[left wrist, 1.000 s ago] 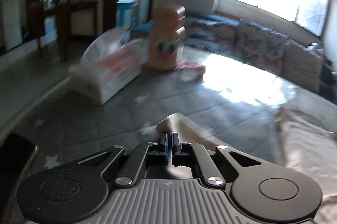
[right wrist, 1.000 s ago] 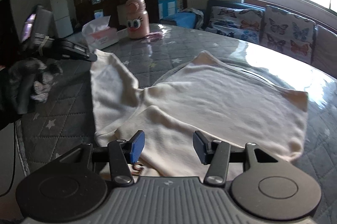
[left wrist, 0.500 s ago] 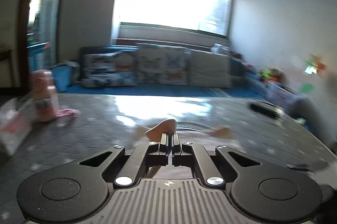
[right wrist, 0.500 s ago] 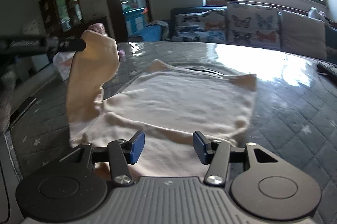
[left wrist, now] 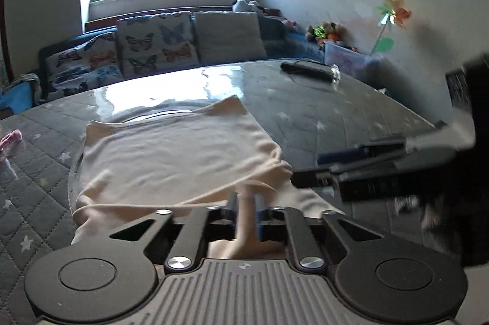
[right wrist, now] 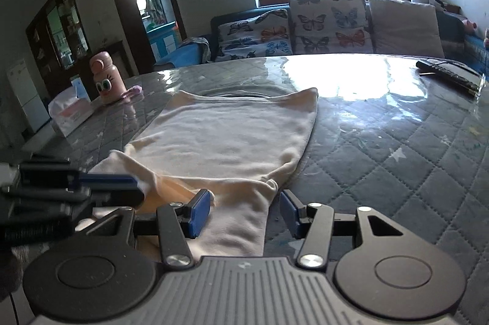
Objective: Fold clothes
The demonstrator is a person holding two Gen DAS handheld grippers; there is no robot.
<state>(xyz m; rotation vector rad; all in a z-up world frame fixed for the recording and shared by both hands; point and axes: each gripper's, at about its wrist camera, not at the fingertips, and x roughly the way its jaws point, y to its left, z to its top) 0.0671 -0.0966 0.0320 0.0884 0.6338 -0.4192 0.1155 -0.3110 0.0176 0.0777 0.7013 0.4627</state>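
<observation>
Left wrist: sleeve (left wrist: 244, 218) now folded onto shirt (left wrist: 177, 154).

Left gripper (right wrist: 61, 193): faint pale lettering seen on its dark body at 9 o'clock in right wrist view, too blurred to be read.
Tissue box (right wrist: 71, 114): pink print at 10 o'clock, no words made out.
Pink bottle (right wrist: 105, 79): cartoon eyes only, no txt.
Elsewhere: nothing legible.
</observation>
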